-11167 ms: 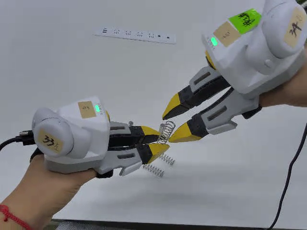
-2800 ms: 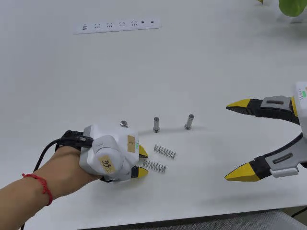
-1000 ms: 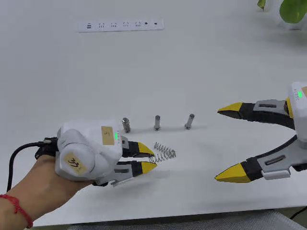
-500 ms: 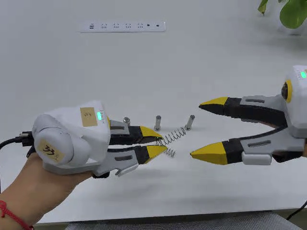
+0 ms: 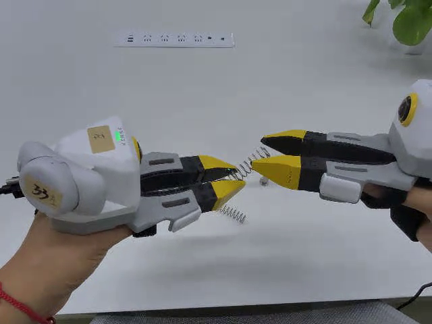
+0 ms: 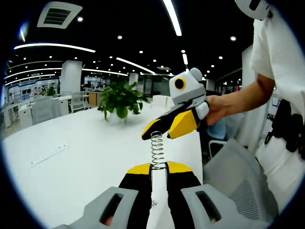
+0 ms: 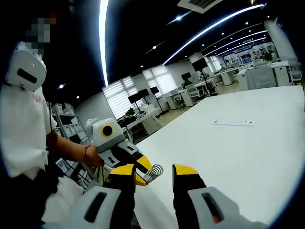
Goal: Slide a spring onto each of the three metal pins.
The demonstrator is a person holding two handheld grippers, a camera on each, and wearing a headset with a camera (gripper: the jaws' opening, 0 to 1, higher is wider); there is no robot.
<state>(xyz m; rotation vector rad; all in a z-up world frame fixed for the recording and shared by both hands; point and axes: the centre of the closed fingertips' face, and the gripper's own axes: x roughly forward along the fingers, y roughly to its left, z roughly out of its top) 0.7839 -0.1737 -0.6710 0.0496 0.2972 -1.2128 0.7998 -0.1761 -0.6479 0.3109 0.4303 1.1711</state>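
In the head view my left gripper [image 5: 228, 183] is shut on one end of a steel spring [image 5: 251, 164], which it holds in the air slanting up to the right. My right gripper [image 5: 259, 152] comes in from the right, open, with its yellow tips above and below the spring's free end. A second spring [image 5: 233, 214] lies on the white table. One metal pin [image 5: 264, 181] peeks out under the right gripper. In the left gripper view the spring [image 6: 157, 149] rises from my left gripper [image 6: 158, 167] towards the right gripper [image 6: 164, 130]. In the right gripper view the spring [image 7: 153, 173] sits close to one finger [image 7: 125, 171].
A white power strip [image 5: 174, 39] lies at the back of the table [image 5: 304, 250]. A green plant [image 5: 405, 17] stands at the far right corner. The table's front edge runs just below both hands. A person in a white shirt [image 6: 274, 52] holds the grippers.
The left gripper took a spring off the table and raised it. The right gripper has moved left and narrowed its jaws around the spring's free end.
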